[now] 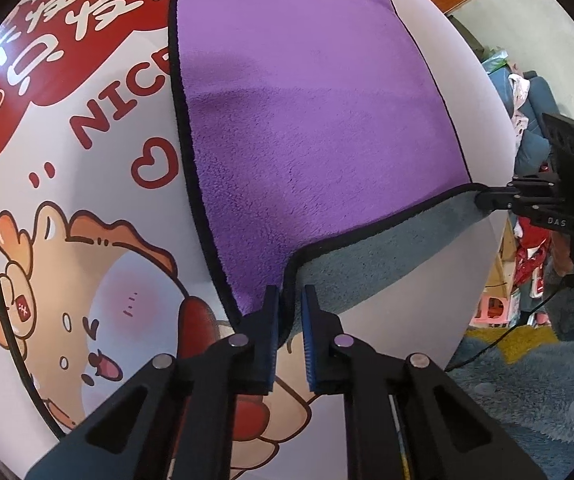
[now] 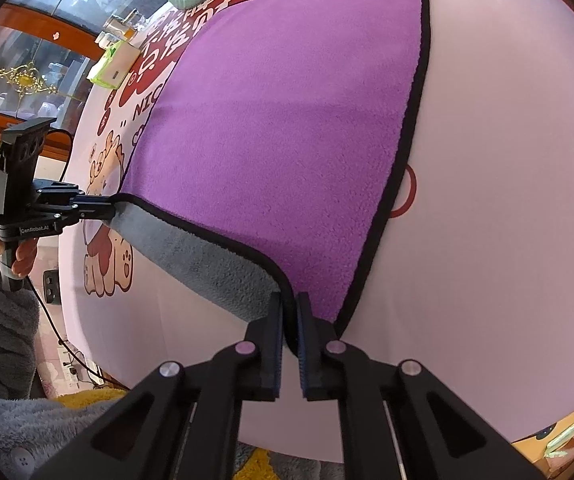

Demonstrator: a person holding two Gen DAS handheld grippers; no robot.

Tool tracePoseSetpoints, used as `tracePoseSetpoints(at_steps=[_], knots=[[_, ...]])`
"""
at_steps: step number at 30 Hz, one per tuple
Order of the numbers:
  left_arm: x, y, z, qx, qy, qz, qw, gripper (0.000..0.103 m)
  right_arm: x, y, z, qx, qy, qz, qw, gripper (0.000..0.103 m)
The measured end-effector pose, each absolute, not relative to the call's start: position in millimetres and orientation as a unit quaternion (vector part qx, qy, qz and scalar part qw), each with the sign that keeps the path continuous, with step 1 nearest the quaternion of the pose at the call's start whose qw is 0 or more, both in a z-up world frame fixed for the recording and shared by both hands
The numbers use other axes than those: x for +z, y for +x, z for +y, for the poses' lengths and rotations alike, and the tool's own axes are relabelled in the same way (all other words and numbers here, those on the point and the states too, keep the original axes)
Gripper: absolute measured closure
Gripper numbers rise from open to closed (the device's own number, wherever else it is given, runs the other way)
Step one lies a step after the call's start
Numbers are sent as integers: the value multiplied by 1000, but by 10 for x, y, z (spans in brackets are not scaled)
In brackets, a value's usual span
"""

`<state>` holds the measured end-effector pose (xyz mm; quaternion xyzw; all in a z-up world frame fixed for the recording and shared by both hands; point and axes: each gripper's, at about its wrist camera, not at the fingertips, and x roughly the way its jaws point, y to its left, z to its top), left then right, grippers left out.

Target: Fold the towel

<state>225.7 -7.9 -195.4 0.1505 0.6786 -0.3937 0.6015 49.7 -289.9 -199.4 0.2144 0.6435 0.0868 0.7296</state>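
Towel point(image 1: 307, 120) purple side up on table point(image 1: 427, 280), near edge lifted, grey underside showing. Left gripper point(image 1: 290, 300) clamped on near-left corner, 6 o'clock in left view. Right gripper point(image 2: 287, 308) clamped on near-right corner, 6 o'clock in right view; seen from left at 3 o'clock. Far edge flat at 12 o'clock.

Risks: bite is shallow, only hem between pads, so corner may slip on carry-over. Uneven travel skews fold, corners miss. Edge sagging mid-span may bunch. Pulling low drags whole towel across cartoon tablecloth point(image 1: 87, 200).
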Motion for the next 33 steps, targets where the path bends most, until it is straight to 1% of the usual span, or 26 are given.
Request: tracePoseSetpoints(at_steps=[5, 18, 25, 33], knots=[[-1879, 2230, -107, -374, 175, 665, 622, 96, -1916, 498, -2883, 82, 206, 636, 739, 98], [-1279, 2417, -410, -291, 226, 580, 727, 96, -1451, 670, -2916, 30, 150, 578, 802, 98], [-1217, 2822, -648, -233, 205, 548, 776, 96, -1224, 1029, -3064, -14, 130, 533, 836, 98], [-1227, 3263, -938, -197, 189, 520, 809, 96, -1146, 1579, -3297, -63, 118, 502, 855, 99]])
